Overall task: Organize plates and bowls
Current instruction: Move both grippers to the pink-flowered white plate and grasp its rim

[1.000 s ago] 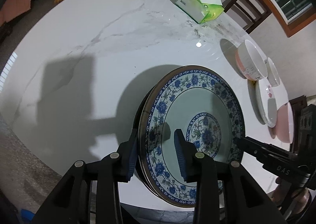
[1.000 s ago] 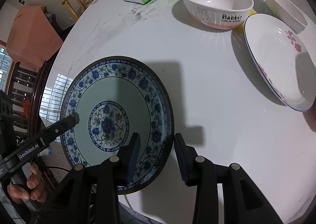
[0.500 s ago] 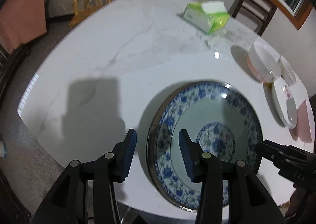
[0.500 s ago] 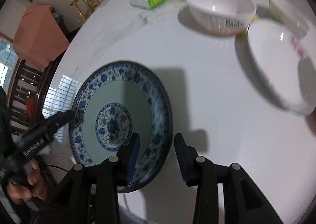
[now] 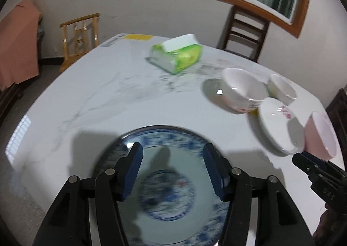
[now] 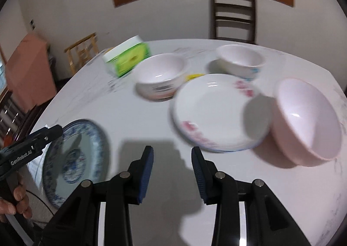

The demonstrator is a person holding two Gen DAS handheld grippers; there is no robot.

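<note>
A blue-and-white floral plate [image 5: 171,183] lies flat near the table's front edge; it also shows in the right wrist view [image 6: 73,159]. My left gripper [image 5: 172,167] is open and empty above it. My right gripper [image 6: 172,172] is open and empty over bare table to the plate's right. A white plate with pink flowers [image 6: 216,113] lies ahead of the right gripper. A pink bowl [image 6: 305,120] stands to its right. A white rabbit bowl [image 6: 160,76] and a second white bowl [image 6: 240,59] stand behind it.
A green tissue pack [image 5: 176,56] lies at the back of the white marble table [image 5: 104,98]. A dark wooden chair [image 6: 233,18] stands behind the table, a light wooden chair [image 5: 80,33] at the back left. The left gripper's tip [image 6: 46,135] reaches over the blue plate.
My left gripper has let go of the blue plate's rim, opened wider and lifted over it. My right gripper has opened wider and swung right and up, away from the blue plate.
</note>
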